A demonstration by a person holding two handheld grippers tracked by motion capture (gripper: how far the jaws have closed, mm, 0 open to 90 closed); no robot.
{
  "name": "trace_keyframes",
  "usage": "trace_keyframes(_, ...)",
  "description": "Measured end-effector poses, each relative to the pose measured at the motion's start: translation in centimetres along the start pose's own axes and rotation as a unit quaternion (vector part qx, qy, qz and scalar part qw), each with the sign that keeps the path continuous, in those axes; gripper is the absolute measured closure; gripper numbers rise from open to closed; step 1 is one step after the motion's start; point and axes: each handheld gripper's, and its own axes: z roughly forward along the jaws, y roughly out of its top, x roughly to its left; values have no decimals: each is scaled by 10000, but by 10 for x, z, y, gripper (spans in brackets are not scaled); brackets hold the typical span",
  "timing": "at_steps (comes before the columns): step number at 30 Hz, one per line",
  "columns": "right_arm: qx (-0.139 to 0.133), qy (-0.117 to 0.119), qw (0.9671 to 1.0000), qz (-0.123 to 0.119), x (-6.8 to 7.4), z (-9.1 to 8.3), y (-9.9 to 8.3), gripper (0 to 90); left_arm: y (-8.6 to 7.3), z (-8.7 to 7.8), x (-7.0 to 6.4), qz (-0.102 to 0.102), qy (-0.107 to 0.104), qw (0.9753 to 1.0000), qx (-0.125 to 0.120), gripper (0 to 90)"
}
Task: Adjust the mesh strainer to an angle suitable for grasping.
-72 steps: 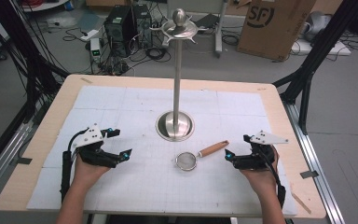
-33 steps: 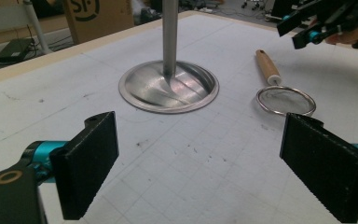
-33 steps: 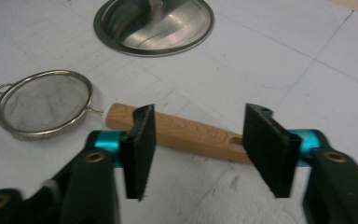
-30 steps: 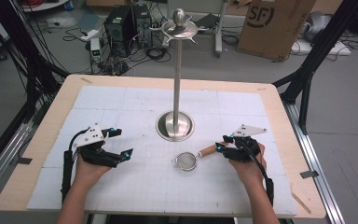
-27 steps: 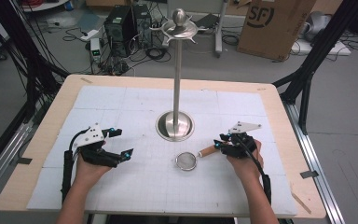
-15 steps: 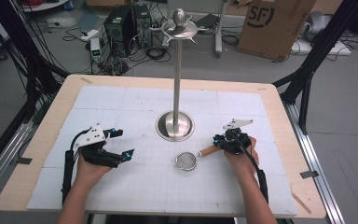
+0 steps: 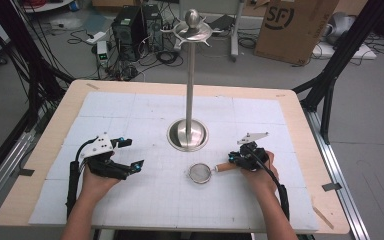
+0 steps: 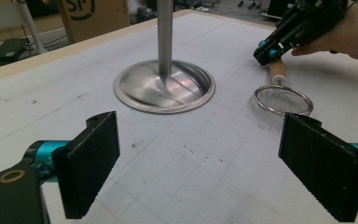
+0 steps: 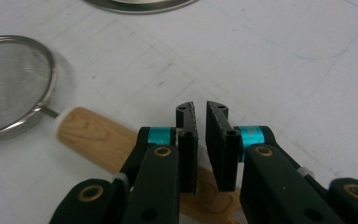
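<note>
Left side of the table [image 7: 40,150], a pale wooden top under a white gridded mat [image 7: 145,200]: the left gripper [image 7: 130,154], held in the person's left hand [image 7: 96,181], sits low over the mat with its jaws spread wide and nothing between them; in the left gripper view the two black ribbed pads [image 8: 93,161] stand far apart over bare mat. A black cable [image 7: 73,177] runs back along the left forearm. Centre: a tall metal stand [image 7: 190,75] with a round polished base [image 7: 187,135] resting on the mat, a slim upright pole, and a ball-topped crown of short arms at its head. Just in front of the base and slightly to the right lies a small strainer [image 7: 200,173], its wire-mesh bowl in a round metal rim flat on the mat, with a short wooden handle [image 7: 224,167] pointing right toward the other gripper. Right: the right gripper [image 7: 232,159], held in the person's right hand [image 7: 260,172], sits directly over the far end of that handle. In the right gripper view its jaws are drawn nearly together with a narrow gap, the handle [image 9: 98,135] passing underneath them; whether the pads actually clamp the wood cannot be told. Floor beyond the table: a cardboard box [image 7: 292,25], cables and electronic equipment [image 7: 130,25].
</note>
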Motion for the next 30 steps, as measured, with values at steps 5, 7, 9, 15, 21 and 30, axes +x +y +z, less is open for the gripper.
trace_keyframes(5,24,82,9999,-114,9,-7,-1,829,1,0,-1,-4,-17,10000,-26,130)
trace_keyframes(7,-12,131,9999,-65,10,-9,-5,831,1,-1,-1,9,-5,10000,-39,130)
trace_keyframes(9,-27,216,9998,36,10,-11,-11,830,1,-1,-1,4,-11,10000,-50,130)
trace_keyframes(15,-179,365,9990,190,7,-21,-21,798,1,0,-1,11,-14,10000,-7,130)
trace_keyframes(21,-235,519,9982,-165,12,-28,-16,664,1,1,-1,15,-25,10000,-1,130)
trace_keyframes(30,-106,847,9947,-571,22,-23,-10,509,1,0,-1,8,-29,10000,-12,130)
